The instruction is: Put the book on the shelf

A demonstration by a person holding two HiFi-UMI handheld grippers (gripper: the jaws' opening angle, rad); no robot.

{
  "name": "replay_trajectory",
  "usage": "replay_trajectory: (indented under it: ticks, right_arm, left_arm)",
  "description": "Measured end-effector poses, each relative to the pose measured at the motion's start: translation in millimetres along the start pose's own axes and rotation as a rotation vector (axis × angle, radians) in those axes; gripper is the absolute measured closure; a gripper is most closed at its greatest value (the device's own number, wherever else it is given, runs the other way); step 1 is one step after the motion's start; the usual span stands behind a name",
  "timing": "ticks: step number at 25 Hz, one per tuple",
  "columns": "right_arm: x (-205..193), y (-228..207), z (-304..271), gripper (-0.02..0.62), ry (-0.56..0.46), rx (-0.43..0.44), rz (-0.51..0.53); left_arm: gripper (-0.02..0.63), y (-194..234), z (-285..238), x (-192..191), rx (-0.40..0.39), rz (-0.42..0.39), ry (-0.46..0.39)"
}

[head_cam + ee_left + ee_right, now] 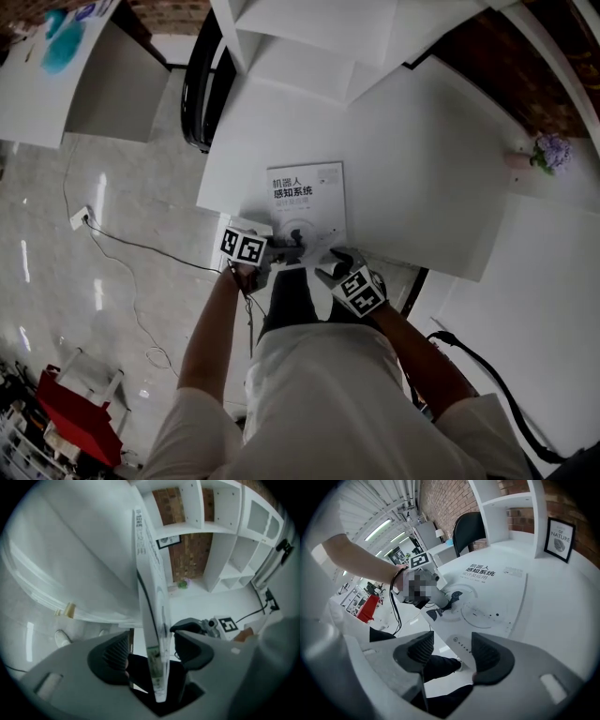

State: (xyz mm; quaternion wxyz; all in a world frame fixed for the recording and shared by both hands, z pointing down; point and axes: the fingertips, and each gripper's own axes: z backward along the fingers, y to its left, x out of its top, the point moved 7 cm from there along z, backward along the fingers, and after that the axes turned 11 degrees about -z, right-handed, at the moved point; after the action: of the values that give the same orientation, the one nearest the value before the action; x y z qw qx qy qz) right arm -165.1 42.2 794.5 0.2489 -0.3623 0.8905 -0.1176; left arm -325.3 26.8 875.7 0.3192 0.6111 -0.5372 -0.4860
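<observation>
The white rectangular desk (pixel 422 169) carries the thin white book with a dark printed title (pixel 306 202), lying flat at the desk's near edge. The left tongs (pixel 149 651) straddle the book's near edge, released, with the pads clear of it. The right tongs (pixel 449 653) are released at the same desk edge, by the book's corner.

White book (pixel 307 202) with black lettering and thin grey circles, white desk (pixel 431 159), white shelf (pixel 309 37), black chair (pixel 199 84), red-brown brick wall (pixel 190 550), purple flowers (pixel 551 150), black cable (pixel 141 248) on pale grey floor (pixel 122 187)
</observation>
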Motion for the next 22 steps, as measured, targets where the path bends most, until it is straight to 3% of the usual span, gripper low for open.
replay_trajectory:
  ticks: [7, 15, 18, 22]
  right_arm:
    - [1.4, -0.4, 0.5, 0.347, 0.016, 0.018, 0.007]
    - [14.5, -7.0, 34.6, 0.347, -0.09, -0.034, -0.04]
    - [19.2, -5.9, 55.4, 0.347, -0.141, -0.056, -0.059]
    - [25.3, -0.5, 83.4, 0.347, -0.211, -0.077, -0.076]
  left_arm:
    - [0.508, -9.0, -6.8, 6.1, -0.024, 0.017, -0.052]
    - [0.534, -37.7, -0.6, 9.1, 0.08, 0.032, -0.071]
    - [0.538, -57.0, 2.7, 15.7, 0.082, 0.04, -0.098]
    - [0.546, -80.0, 9.7, 29.6, 0.111, -0.016, -0.096]
